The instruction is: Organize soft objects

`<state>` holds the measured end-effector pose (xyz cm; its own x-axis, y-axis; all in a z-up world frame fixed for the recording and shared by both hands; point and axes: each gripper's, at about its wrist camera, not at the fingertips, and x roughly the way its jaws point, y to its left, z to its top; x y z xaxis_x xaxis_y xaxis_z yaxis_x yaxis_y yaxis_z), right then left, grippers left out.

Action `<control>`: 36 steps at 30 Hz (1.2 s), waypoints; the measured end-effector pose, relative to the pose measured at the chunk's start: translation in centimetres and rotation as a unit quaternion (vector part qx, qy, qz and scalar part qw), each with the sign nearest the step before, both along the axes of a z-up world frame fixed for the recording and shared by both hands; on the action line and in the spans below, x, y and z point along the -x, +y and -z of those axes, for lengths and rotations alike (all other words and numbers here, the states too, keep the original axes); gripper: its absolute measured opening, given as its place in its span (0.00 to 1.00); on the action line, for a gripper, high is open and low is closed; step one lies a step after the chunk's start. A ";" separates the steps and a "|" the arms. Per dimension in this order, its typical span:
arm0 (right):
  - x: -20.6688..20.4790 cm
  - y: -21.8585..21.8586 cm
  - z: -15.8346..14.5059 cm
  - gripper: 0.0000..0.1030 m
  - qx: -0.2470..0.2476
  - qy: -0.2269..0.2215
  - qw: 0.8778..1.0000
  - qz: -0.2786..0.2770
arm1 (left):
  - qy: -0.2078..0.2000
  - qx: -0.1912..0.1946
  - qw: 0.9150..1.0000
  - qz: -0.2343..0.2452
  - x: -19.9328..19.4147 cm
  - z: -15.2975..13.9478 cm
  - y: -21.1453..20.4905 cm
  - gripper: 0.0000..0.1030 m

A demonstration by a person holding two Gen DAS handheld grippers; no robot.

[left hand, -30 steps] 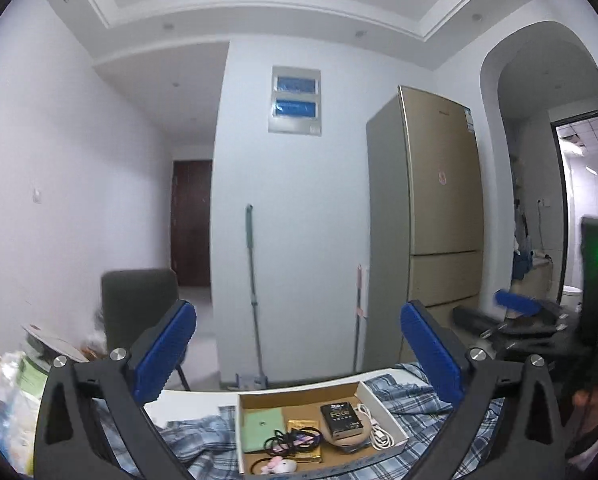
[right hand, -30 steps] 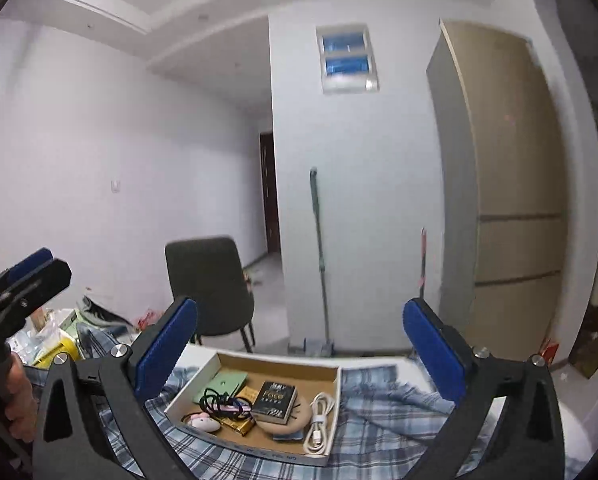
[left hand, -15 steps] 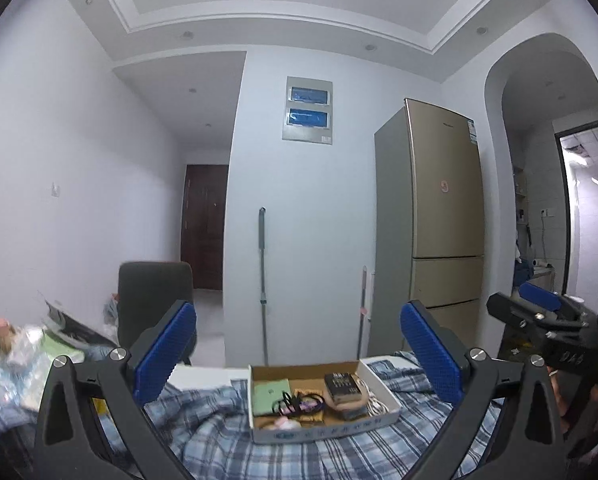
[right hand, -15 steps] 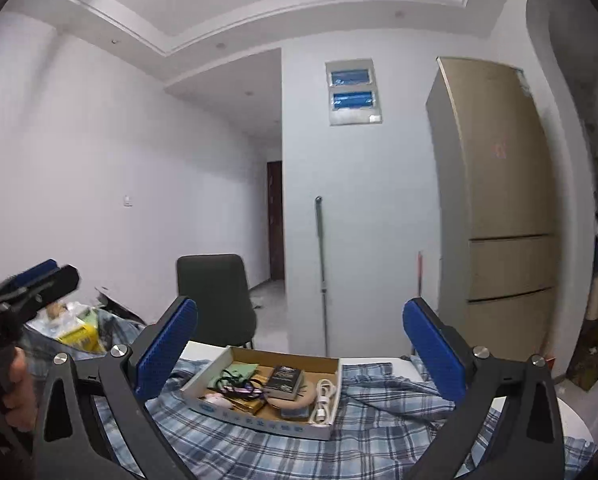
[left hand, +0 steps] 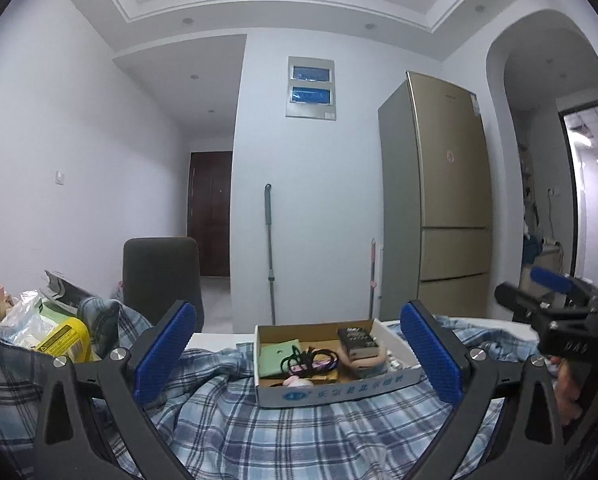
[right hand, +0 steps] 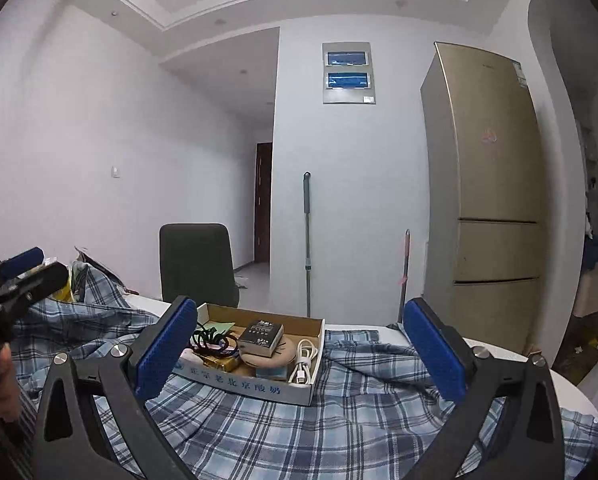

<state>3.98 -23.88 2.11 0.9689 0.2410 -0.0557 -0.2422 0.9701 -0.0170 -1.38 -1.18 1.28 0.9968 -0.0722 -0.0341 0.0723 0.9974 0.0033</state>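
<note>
A rumpled blue plaid cloth (left hand: 283, 428) covers the table; it also shows in the right wrist view (right hand: 339, 424). On it stands a shallow cardboard box (left hand: 331, 390), also in the right wrist view (right hand: 255, 386), holding a black book, tangled cords, a white cable and a pink round case. My left gripper (left hand: 297, 354) is open and empty, just short of the box. My right gripper (right hand: 299, 350) is open and empty, also short of the box. Each gripper shows at the edge of the other's view, the right one (left hand: 555, 304) and the left one (right hand: 19, 276).
Bags and packets (left hand: 39, 328) pile at the table's left end. A dark chair (left hand: 161, 276) stands behind the table. A mop (left hand: 270, 256) leans on the far wall beside a gold fridge (left hand: 439, 200). The table's white right edge (right hand: 579, 396) shows beyond the cloth.
Both grippers have tilted down and drawn nearer the table, so the cloth and box fill more of each view. Both stay open and empty.
</note>
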 end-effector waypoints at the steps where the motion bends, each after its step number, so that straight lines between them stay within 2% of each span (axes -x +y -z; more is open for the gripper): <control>1: 0.0 0.0 0.1 1.00 0.001 0.001 1.000 -0.001 | 0.002 0.000 1.000 -0.001 -0.2 0.1 0.0 1.00; 13: 0.6 0.4 0.3 1.00 0.009 -0.008 1.000 -0.014 | 0.024 -0.010 1.000 0.003 -1.1 1.3 -0.3 1.00; 36: 0.2 0.0 0.0 1.00 0.003 0.003 1.000 -0.014 | 0.029 -0.006 1.000 0.003 -1.4 1.7 0.1 1.00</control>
